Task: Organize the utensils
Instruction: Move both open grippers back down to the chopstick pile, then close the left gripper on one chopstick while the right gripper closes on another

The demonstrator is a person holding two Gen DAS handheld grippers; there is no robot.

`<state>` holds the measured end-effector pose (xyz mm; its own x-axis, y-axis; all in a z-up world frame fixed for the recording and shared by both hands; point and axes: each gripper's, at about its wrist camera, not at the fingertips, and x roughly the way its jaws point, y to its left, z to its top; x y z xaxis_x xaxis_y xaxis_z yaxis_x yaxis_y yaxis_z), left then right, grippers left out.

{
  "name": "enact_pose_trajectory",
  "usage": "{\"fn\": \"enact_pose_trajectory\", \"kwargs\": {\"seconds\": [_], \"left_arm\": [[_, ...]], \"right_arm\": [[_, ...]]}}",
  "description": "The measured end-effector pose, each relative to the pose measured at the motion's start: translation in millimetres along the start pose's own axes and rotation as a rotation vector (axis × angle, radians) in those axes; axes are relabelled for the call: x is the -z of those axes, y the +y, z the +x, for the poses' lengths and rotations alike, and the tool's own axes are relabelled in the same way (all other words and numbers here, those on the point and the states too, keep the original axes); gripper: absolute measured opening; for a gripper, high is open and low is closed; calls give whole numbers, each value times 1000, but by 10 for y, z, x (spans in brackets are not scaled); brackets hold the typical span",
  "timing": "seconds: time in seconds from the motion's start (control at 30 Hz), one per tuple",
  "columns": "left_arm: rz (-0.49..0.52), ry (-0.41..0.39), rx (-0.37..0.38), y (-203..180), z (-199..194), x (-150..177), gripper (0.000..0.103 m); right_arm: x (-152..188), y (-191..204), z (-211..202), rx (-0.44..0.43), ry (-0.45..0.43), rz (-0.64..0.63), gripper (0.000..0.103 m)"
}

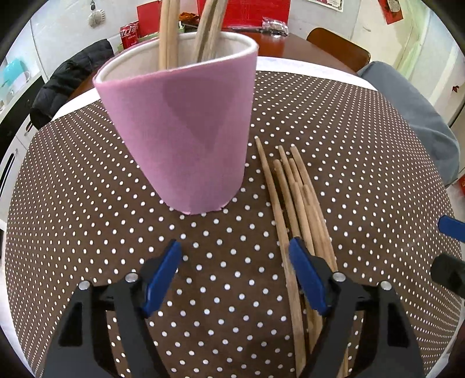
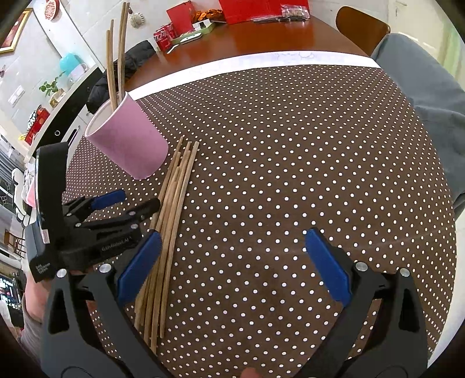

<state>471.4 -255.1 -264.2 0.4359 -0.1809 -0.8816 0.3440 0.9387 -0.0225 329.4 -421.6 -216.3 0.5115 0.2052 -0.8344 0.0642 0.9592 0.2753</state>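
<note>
We note pink cup, cream-white inside, centre of left wrist frame. We see tan wooden chopsticks lower right of it, same tan on sticks standing in cup. Tablecloth dark brown, white polka dots, white border along far edge. Left gripper black, blue pads; right gripper same black and blue. We see reddish-brown table upper centre of right wrist frame, red boxes on it, black jacket upper left.

Right gripper gapes above the dotted cloth, chopsticks beside the pink cup.
</note>
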Motion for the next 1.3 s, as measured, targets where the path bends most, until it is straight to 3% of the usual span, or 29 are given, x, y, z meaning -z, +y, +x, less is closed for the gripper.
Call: {"fn": "enact_pose_trajectory", "kwargs": {"seconds": [0.13,0.2,0.23,0.27,0.33,0.37,0.53,0.63,0.67,0.83,1.0,1.3], "left_arm": [[47,-15,-37,-130,81,-76,72],[52,-23,-22,-233,102,-138,64],[59,-25,-14,-260,106,-163,52],[67,-28,-9,-306,104,-169,34],[82,-22,11,-363,94,-189,12],[89,-20,20,-362,88,-196,7],[100,-17,84,-259,29,-153,5],[88,-17,115,-193,-8,-58,5],[85,-19,120,-176,-13,-35,5],[59,-30,152,-54,-69,45,5],[55,-32,179,125,-182,238,5],[56,-38,195,351,-385,557,5]], "right_arm": [[-14,25,39,-1,13,-9,97],[-21,37,70,5,20,-11,97],[-23,42,82,5,23,-11,97],[-30,52,97,0,27,-11,97],[-50,76,122,-5,33,-14,97],[-58,87,136,-9,35,-15,96],[-143,208,342,-45,100,-32,71],[-192,281,544,-70,168,-35,39],[-211,310,603,-65,182,-44,35],[-287,447,704,-60,204,-77,34],[-337,574,790,9,225,-133,29],[-339,502,856,39,243,-151,27]]}}
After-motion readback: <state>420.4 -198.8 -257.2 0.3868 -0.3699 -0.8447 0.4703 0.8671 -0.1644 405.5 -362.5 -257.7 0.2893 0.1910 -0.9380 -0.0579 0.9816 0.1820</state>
